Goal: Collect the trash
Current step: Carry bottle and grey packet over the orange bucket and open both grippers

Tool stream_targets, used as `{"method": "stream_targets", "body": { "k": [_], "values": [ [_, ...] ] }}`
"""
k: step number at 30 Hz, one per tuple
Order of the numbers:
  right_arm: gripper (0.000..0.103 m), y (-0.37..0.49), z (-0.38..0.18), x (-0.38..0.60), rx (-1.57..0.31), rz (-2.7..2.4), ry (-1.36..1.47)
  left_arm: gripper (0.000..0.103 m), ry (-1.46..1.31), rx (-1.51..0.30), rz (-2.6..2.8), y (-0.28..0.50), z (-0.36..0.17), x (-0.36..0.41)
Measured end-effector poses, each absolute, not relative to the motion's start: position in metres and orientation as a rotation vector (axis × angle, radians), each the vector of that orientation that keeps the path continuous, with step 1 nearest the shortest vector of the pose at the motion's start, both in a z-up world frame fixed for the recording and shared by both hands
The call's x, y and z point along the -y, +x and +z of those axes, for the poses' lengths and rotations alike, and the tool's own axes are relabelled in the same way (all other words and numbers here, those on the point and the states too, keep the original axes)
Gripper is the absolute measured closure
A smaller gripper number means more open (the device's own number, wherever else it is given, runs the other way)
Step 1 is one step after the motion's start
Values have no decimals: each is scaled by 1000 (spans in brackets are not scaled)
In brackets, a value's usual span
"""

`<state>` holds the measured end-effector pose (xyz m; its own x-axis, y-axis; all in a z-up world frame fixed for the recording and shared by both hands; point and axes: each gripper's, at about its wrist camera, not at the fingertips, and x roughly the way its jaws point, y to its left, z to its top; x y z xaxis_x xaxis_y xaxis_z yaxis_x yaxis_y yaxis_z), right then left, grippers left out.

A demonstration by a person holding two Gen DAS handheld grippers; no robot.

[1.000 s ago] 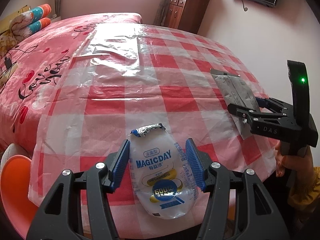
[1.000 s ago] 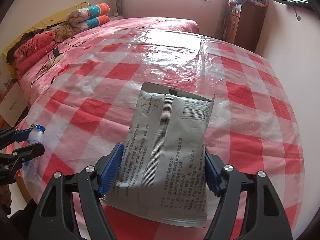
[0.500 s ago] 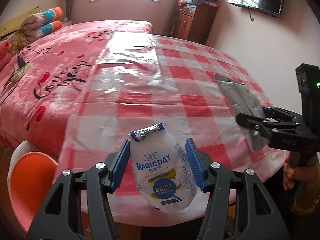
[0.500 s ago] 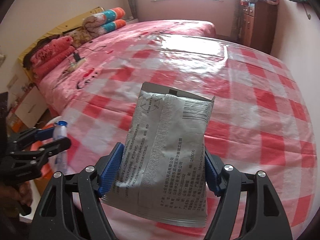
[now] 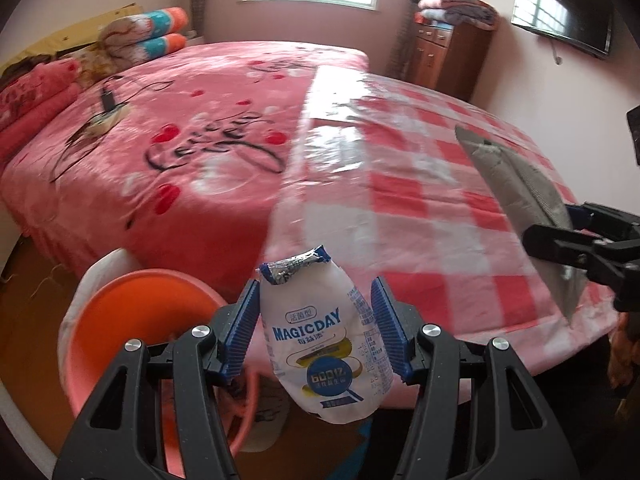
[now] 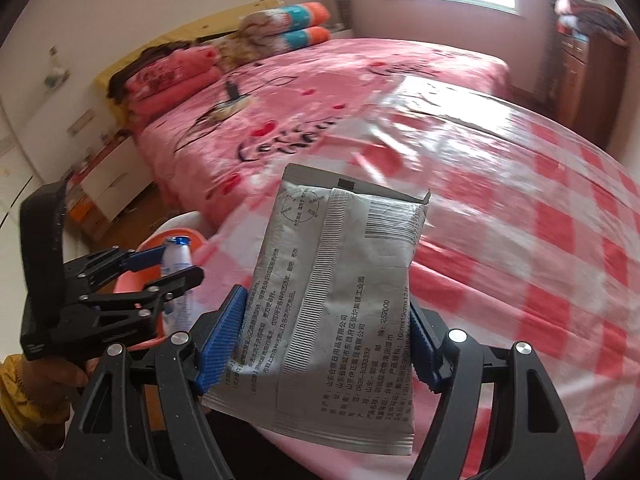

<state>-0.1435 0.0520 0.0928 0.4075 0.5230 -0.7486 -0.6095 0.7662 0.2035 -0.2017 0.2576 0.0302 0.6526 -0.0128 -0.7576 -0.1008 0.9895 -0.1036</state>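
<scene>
My left gripper [image 5: 316,328] is shut on a white MAGICDAY drink pouch [image 5: 324,332] and holds it in the air off the table's left front corner, beside an orange bin [image 5: 132,320]. My right gripper [image 6: 320,340] is shut on a grey foil sachet [image 6: 340,300] with printed text, held above the table's front edge. The left gripper with the pouch [image 6: 176,272] shows at the left of the right wrist view, over the bin [image 6: 188,240]. The right gripper's sachet [image 5: 524,204] shows at the right of the left wrist view.
A table with a red-and-white checked plastic cloth [image 5: 420,184] lies ahead. A pink bed [image 5: 180,128] with folded blankets stands beyond it. The orange bin has a white liner [image 5: 100,272] and sits on the wooden floor. A wooden cabinet [image 5: 448,56] stands by the far wall.
Both grippers have swung left and back from over the table, still holding their items. The pouch now hangs beside the orange bin, which has come much closer.
</scene>
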Motion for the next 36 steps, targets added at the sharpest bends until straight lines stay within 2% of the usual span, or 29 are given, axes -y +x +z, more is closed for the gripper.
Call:
{"method": "stream_targets", "body": {
  "k": [16, 32, 36],
  "values": [
    [30, -171, 80, -176, -956, 956, -266, 45, -242, -913, 243, -242, -8, -339],
    [27, -188, 59, -252, -982, 1093, -358, 45, -323, -963, 419, -262, -38, -395],
    [18, -194, 54, -268, -967, 1114, -395, 34, -330, -975, 475, -267, -42, -404]
  ]
}}
